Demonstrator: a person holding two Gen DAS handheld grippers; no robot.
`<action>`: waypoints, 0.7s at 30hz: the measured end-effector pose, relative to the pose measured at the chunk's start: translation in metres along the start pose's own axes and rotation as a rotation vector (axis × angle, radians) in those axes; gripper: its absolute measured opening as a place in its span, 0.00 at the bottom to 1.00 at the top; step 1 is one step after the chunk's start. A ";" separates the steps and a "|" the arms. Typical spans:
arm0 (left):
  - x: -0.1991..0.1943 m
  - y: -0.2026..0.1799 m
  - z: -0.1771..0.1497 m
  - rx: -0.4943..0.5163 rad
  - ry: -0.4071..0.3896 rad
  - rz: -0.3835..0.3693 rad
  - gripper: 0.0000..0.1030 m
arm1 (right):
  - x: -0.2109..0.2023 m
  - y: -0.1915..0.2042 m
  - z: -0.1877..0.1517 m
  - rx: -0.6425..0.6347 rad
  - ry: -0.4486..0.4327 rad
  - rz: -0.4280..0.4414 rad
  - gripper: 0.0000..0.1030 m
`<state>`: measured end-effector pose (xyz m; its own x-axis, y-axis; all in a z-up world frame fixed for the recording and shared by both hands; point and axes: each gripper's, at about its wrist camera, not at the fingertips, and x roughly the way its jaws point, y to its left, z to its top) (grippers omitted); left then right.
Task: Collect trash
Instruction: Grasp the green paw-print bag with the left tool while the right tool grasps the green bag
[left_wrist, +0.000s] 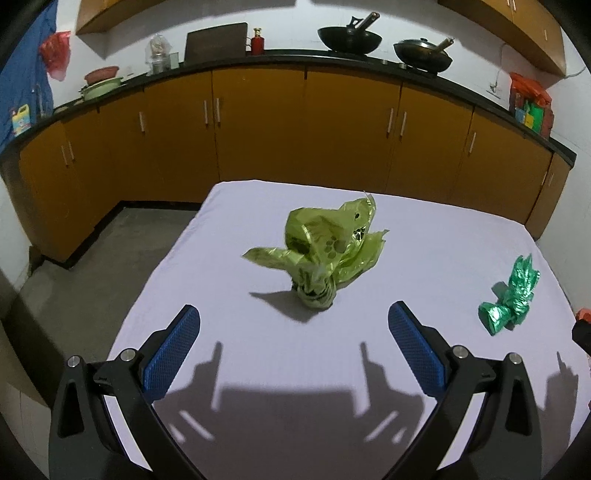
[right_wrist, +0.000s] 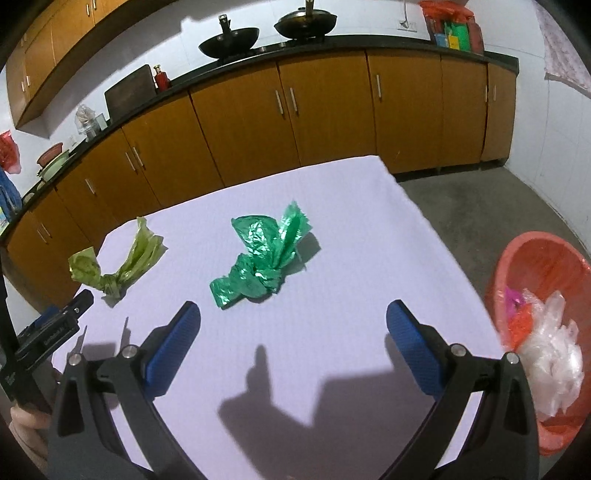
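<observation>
Trash on your tabletop (left_wrist: 229, 229) comes as two knotted plastic bags. From your left wrist view, the yellow-green bag (left_wrist: 321, 243) sits just ahead of your left gripper (left_wrist: 293, 325), roughly on its centre line; its knot faces you and its loose ends flare away toward the cabinets (left_wrist: 258, 122). From your right wrist view, the dark green bag (right_wrist: 258, 258) lies just beyond your right gripper (right_wrist: 293, 325), a little left of centre, its long axis slanting from the tight bundle at lower left up to the fanned ends at upper right. Both sets of jaws stand wide apart and hold nothing, with neither bag between the blue pads (left_wrist: 173, 354). Only your right view shows the red basin (right_wrist: 535, 295) off the table's right edge, with clear and coloured plastic inside it, and part of your left gripper at its left border near the yellow-green bag. Only your left view shows that bag's printed paw marks.
</observation>
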<state>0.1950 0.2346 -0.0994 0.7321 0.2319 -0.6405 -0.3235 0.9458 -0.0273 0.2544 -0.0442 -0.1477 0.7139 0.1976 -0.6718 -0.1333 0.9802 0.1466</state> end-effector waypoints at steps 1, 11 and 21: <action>0.005 -0.002 0.002 0.008 0.003 0.002 0.98 | 0.004 0.002 0.001 -0.004 0.000 -0.002 0.96; 0.053 0.001 0.021 -0.046 0.096 0.022 0.98 | 0.057 0.026 0.025 -0.013 0.039 -0.048 0.95; 0.072 0.004 0.020 -0.116 0.170 -0.061 0.77 | 0.097 0.041 0.030 -0.030 0.103 -0.079 0.83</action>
<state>0.2586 0.2596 -0.1303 0.6440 0.1241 -0.7549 -0.3559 0.9221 -0.1520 0.3385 0.0145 -0.1855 0.6486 0.1183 -0.7519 -0.1004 0.9925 0.0695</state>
